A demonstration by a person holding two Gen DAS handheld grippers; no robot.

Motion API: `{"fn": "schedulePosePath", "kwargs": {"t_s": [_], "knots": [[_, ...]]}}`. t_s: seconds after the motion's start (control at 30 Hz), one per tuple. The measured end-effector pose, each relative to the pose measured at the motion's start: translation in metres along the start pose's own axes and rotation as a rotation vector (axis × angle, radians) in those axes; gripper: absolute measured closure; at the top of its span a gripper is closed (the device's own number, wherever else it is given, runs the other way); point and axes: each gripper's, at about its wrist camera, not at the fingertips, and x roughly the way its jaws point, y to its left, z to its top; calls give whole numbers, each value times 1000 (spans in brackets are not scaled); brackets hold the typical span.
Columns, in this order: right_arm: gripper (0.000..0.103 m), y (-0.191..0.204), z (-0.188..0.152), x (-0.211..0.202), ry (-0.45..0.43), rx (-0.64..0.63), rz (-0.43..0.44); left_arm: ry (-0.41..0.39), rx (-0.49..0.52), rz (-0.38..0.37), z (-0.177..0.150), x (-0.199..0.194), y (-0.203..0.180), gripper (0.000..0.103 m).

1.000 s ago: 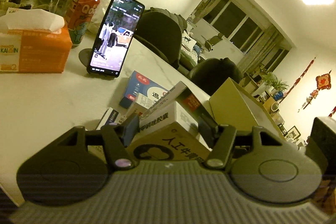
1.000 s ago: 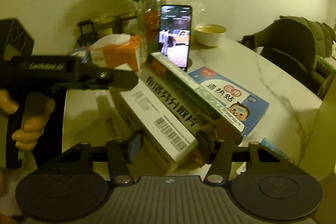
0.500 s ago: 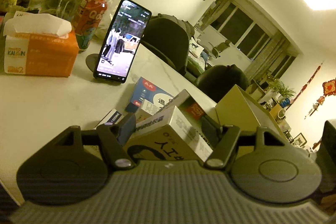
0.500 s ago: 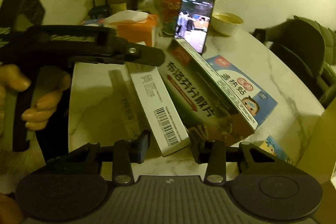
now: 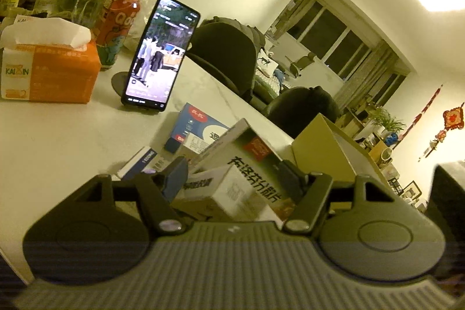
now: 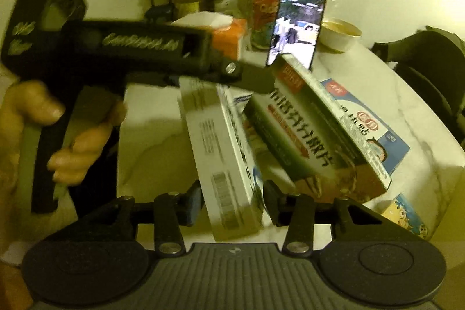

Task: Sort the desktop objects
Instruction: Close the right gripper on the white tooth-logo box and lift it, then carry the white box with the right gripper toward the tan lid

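Your right gripper point(image 6: 231, 201) opens around a glossy white barcoded carton point(image 6: 225, 153); your left gripper point(image 5: 232, 179) pinches stacked cardboard medicine boxes point(image 5: 247, 179).

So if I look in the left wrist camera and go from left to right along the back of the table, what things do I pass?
Orange tissue box → drink bottle with the orange label → phone standing up with a video playing → dark chair behind the table edge.
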Motion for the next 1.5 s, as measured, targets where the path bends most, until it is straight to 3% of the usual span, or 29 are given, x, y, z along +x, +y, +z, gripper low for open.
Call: {"fn": "schedulePosePath", "kwargs": {"t_s": [0.13,0.2,0.63,1.0,1.27,1.5], "knots": [[63,-5,7,8,-19,36,-17,-11,2,-8,0,-4,-2,33],[71,-6,7,7,-33,46,-16,-11,-10,-19,1,-7,-1,27],[71,-25,5,-32,-136,103,-57,-10,-26,-12,-1,-11,1,20],[71,-59,6,-82,-252,231,-114,12,-18,-17,-7,-8,-4,18],[71,-97,0,-128,-348,330,-211,38,-1,-31,-14,-1,-12,17],[71,-122,-14,-161,-380,375,-313,70,16,-55,-22,12,-23,17]]}}
